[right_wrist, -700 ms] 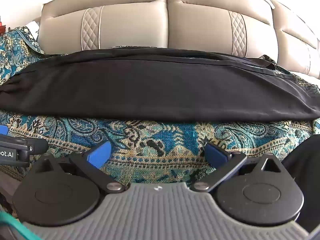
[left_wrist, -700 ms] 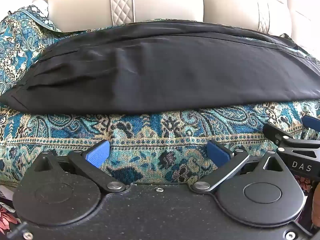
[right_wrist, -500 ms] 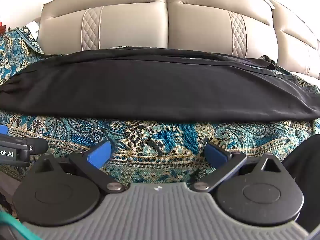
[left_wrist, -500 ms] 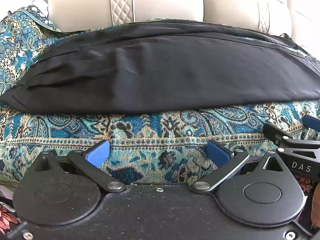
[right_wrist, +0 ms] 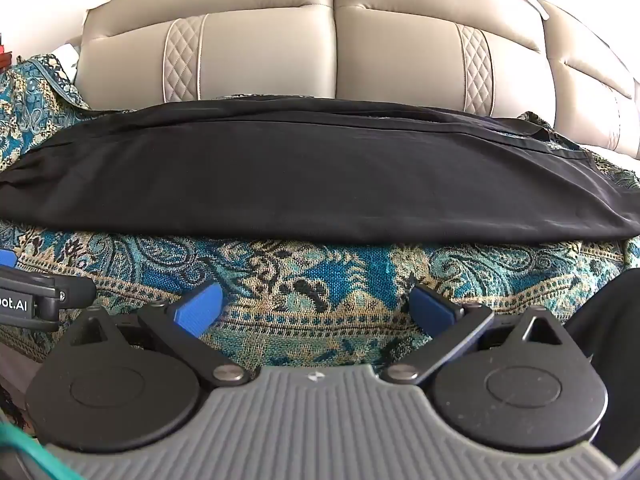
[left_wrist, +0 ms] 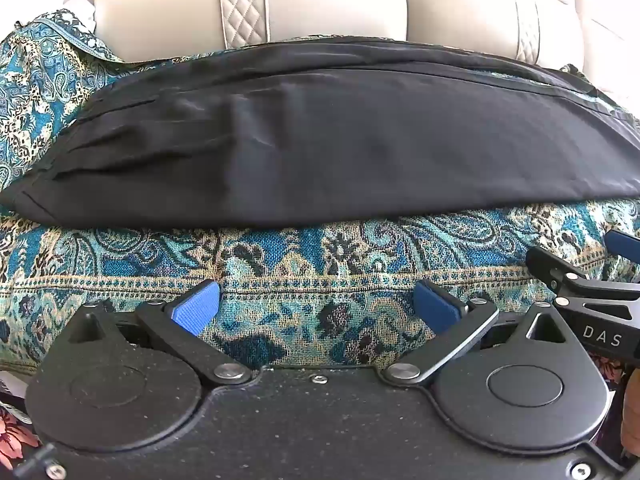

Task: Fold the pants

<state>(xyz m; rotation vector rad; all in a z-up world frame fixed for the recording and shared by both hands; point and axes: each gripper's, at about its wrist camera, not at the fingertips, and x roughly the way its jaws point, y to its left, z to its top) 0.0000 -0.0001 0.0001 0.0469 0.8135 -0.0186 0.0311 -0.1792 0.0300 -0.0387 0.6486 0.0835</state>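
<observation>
Black pants [left_wrist: 320,144] lie folded lengthwise in a long band across a patterned blue cover, also in the right wrist view [right_wrist: 312,176]. My left gripper [left_wrist: 316,308] is open and empty, hovering over the cover just in front of the pants' near edge. My right gripper [right_wrist: 316,306] is open and empty, likewise a little short of the near edge. The right gripper's tip shows at the right of the left view [left_wrist: 592,280]; the left gripper's tip shows at the left of the right view [right_wrist: 24,292].
A blue paisley cover [left_wrist: 320,256] drapes the sofa seat [right_wrist: 320,276]. Beige leather sofa backrests [right_wrist: 332,52] rise right behind the pants. A dark shape [right_wrist: 608,320] sits at the right edge of the right view.
</observation>
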